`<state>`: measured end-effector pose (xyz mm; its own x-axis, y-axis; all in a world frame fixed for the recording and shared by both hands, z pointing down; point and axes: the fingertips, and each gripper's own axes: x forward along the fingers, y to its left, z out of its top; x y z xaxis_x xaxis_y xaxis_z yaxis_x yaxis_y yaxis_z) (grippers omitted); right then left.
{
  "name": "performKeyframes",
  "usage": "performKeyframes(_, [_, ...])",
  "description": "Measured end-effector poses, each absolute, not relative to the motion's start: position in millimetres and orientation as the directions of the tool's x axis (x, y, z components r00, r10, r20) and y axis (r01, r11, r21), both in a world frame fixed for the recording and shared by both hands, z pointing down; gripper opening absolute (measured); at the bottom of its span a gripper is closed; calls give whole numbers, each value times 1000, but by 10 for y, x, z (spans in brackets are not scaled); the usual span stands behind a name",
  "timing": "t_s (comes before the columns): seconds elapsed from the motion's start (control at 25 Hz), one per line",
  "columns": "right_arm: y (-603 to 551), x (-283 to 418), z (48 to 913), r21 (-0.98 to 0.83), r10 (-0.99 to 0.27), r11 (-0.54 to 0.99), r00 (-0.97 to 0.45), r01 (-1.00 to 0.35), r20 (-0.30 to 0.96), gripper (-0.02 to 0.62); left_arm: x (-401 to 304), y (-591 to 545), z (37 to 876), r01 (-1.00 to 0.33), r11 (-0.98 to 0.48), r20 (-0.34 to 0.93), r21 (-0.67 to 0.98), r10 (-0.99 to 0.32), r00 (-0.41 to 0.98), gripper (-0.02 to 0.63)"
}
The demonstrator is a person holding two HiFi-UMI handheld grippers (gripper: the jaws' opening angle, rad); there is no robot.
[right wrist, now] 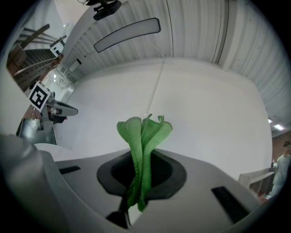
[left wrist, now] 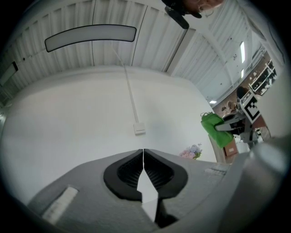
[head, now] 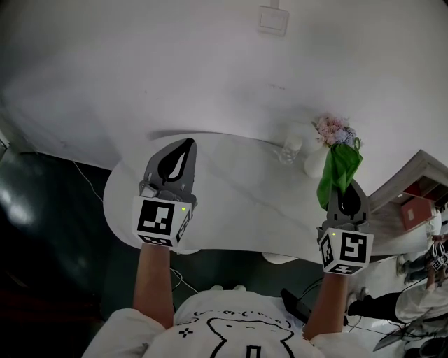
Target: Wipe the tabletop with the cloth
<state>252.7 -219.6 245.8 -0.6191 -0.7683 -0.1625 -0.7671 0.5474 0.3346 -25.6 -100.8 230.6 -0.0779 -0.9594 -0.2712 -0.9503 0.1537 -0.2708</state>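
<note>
Shirt point(head: 224, 328), white with a dark line print: lowest in the head view, cut off by the bottom edge.

Left forearm point(head: 154, 280), right forearm point(head: 327, 308): both reach toward the worktop's near edge. The hands are hidden beneath the marker cubes point(head: 162, 218).

Worktop point(head: 231, 192), white and rounded: its near edge is partly covered by the cubes, and its right end is lost behind the right gripper.

Left gripper point(head: 187, 145): above the worktop's left half. In the left gripper view point(left wrist: 143, 151) the fingers point(left wrist: 129, 170) are pressed together tip to tip, with nothing between them.

Right gripper point(head: 348, 185): at the worktop's right end. Its fingers point(right wrist: 166, 170) are clamped on the cloth point(right wrist: 143, 132).

Cloth, green point(head: 341, 168): bunched in lengthwise folds and standing out past the fingertips. Its lower end disappears into the dark recess between the fingers. The head view does not settle whether it touches the worktop, and the right gripper view shows only wall and ceiling behind it. It is also seen small at the right of the left gripper view point(left wrist: 217, 129).

Vase, white point(head: 315, 162): on the worktop's far right, partly covered by the cloth. The flowers point(head: 333, 129) in it are pink and pale blue.

Clear vessel point(head: 290, 148): just left of the vase on the worktop, too small to identify.

Wall plate point(head: 273, 19): on the wall beyond the worktop, with its top cut off.

Shelf point(head: 413, 185): right of the worktop. Its contents are blurred.
</note>
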Motion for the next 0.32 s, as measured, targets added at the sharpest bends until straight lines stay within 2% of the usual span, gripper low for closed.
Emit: performKeyframes(0.32, [-2115,2578,2434,333,-767,539,-614,-774,-187,44,-189,-935,2347,-952,147,-271,-268,-960,-72,20])
